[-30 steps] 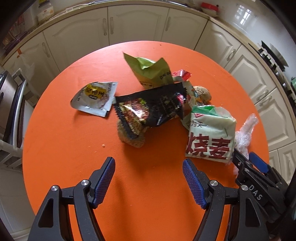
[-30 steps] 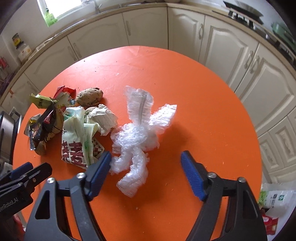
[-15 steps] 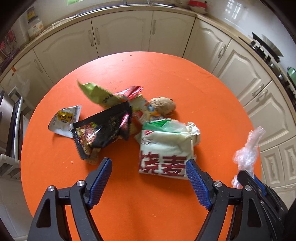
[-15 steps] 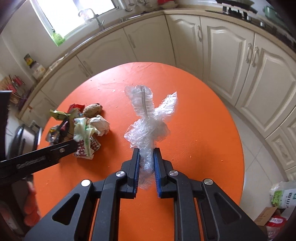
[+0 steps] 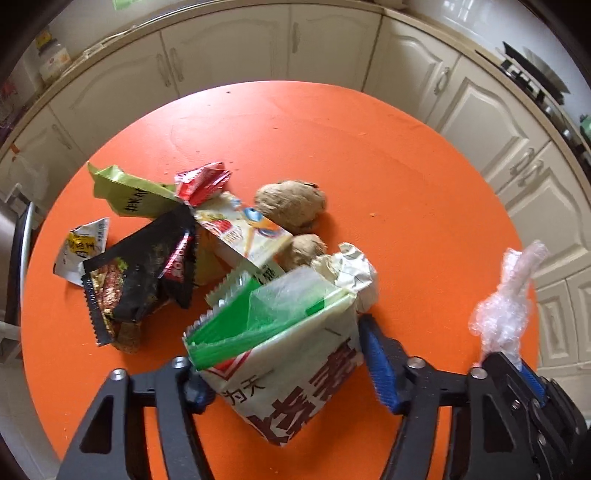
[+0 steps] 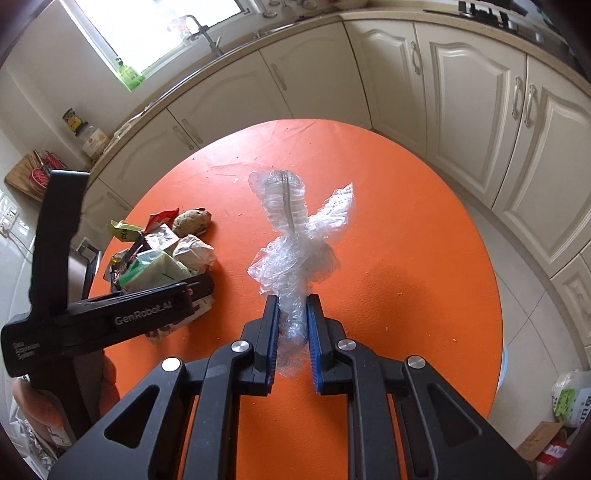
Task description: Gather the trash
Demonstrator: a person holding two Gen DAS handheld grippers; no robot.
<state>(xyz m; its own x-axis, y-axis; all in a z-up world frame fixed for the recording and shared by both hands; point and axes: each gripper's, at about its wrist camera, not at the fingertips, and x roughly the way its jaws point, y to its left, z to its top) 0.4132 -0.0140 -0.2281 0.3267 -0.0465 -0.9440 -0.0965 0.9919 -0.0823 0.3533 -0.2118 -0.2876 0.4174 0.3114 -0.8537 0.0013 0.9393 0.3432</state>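
On the round orange table the right gripper pinches a crumpled wad of clear plastic wrap between its blue pads, the loose end of the wrap fanning out above the jaws; in the left wrist view the same wrap sticks up at the far right, well apart from the rest of the trash. The left gripper has its jaws spread wide on either side of a white food bag with red characters and a green strip at its open top; the bag sits between the pads, and the right pad lies just beside the bag's edge, though whether either pad presses on it cannot be told. Behind the bag lies the rest of the pile: a crumpled ball of paper touching the bag's top, two brown lumps that may be potatoes or bread, a white carton, a black snack wrapper, a green wrapper, a small red wrapper and a silver and yellow sachet at the left edge of the heap. Cream cupboards run around the table, with a window and a tap above the worktop.
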